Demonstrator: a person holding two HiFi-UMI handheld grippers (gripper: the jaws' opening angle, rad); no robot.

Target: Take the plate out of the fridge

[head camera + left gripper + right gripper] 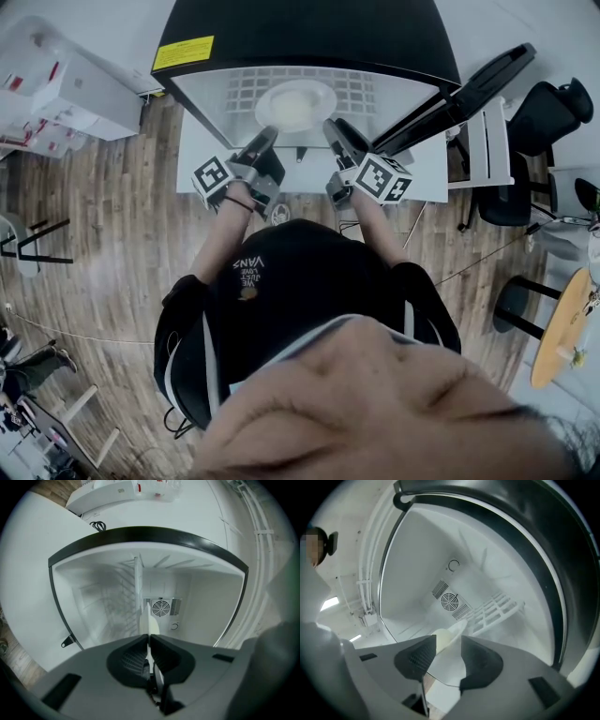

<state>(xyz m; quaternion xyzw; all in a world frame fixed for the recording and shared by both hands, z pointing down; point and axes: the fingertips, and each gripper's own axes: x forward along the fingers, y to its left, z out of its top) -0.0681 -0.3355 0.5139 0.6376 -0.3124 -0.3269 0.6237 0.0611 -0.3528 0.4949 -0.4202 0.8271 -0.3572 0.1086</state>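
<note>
While one side alone is pinched, plate (295, 105): inside the open fridge (300, 37), at 12 o'clock from the person, over the wire shelf (246, 91). Cannot tell whether it rests on the shelf or is lifted off it.
Left gripper (149, 638): rolled on its side, jaws nearly together and clamped on the plate's thin rim at about its 7 o'clock.
Right gripper (448, 638): jaws wide. The rim at about 5 o'clock passes between them, and the pads do not press on it.
Risk 1: the plate could pivot or slide out of the single pinch, because the hold is narrow and the rim looks glossy.
Risk 2: pulling now could drag the far rim across the shelf wires and snag it.
Risk 3: the right jaws closing askew could knock the plate sideways.
Plate, build: round, shallow, cream-white and smooth. Likely rigid, and breakable if dropped.
Shelf, build: white grid of thin bars.
Fridge, build: black shell with a smooth white lining and a round fan grille (161, 607) on the back wall.
Pads: dark, with a cross-hatched face.
</note>
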